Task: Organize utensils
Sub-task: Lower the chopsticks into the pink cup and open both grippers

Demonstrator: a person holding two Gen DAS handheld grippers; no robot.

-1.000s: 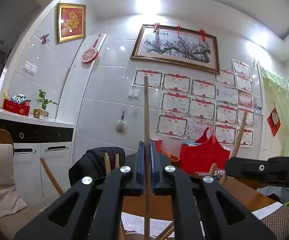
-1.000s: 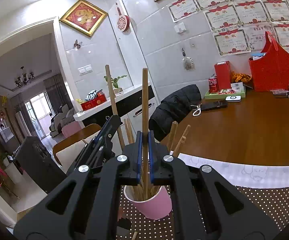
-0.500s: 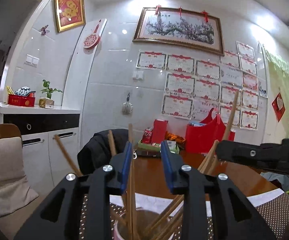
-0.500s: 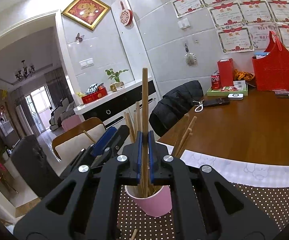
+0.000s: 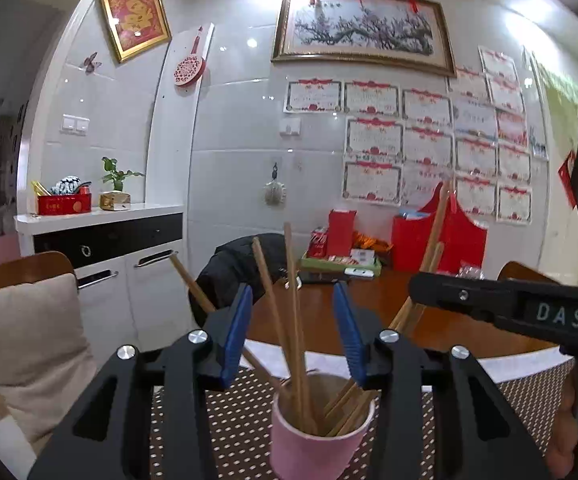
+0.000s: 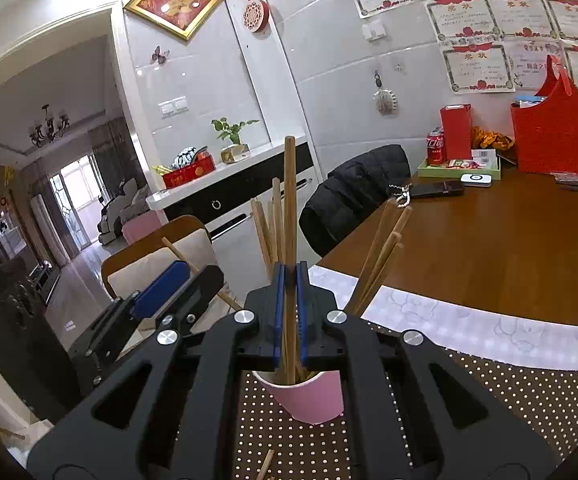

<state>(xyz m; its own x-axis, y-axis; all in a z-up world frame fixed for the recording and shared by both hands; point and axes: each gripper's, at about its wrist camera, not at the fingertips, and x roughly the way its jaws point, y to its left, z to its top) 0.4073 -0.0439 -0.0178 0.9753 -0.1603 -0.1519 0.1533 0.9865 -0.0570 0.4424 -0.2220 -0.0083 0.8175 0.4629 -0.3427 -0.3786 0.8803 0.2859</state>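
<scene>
Left wrist view: a pink cup on the dotted mat holds several wooden chopsticks, the left gripper spread wide above it. Right gripper clamps one upright chopstick over the cup.

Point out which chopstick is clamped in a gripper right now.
The tall upright chopstick pinched between the right gripper's blue pads. The other chopsticks lean loose in the pink cup; the left gripper is open.
</scene>
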